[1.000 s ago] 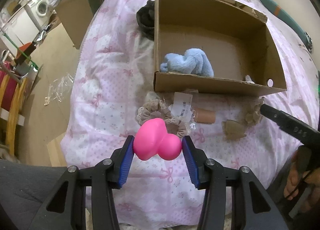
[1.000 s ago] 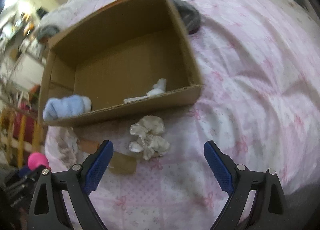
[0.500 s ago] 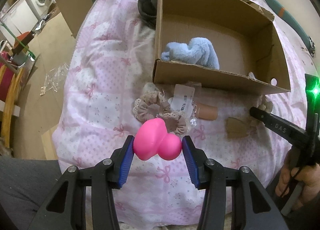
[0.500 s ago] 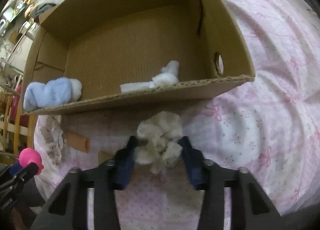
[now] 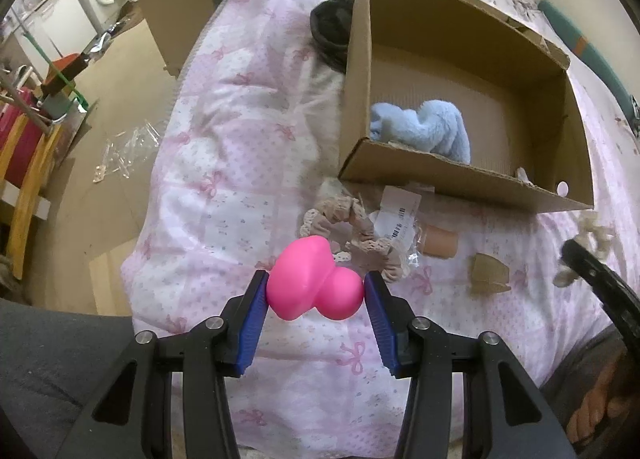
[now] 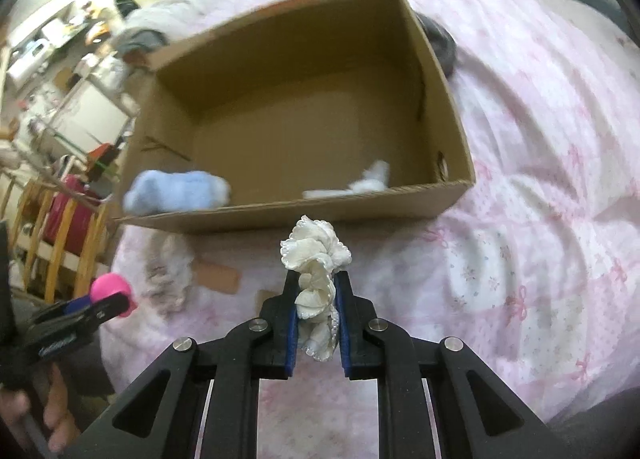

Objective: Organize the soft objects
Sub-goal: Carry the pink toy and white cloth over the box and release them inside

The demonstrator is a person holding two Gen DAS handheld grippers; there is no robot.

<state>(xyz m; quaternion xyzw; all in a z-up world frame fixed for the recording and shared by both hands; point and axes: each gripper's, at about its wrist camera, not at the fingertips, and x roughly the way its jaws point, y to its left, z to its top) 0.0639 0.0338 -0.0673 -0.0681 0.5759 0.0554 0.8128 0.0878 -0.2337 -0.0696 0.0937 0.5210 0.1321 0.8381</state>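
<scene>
In the left view the left tongs [image 5: 316, 295] squeeze a pink squishy toy [image 5: 314, 285] above the bed [image 5: 224, 163], with the cardboard box [image 5: 460, 179] at 1 o'clock, and in the right view the right tongs [image 6: 317, 301] pinch a cream scrunchie [image 6: 316, 283] just below that box.

A glossy pink squishy toy [image 5: 314, 278] sits pinched between jaws above the bed. A cream ruffled scrunchie [image 6: 316, 283] hangs clamped near the cardboard box [image 6: 280, 215], which holds a fluffy blue plush [image 5: 424, 131] at its near-left corner. A beige scrunchie [image 5: 348, 235] lies on the bed beside the box's front wall.
</scene>
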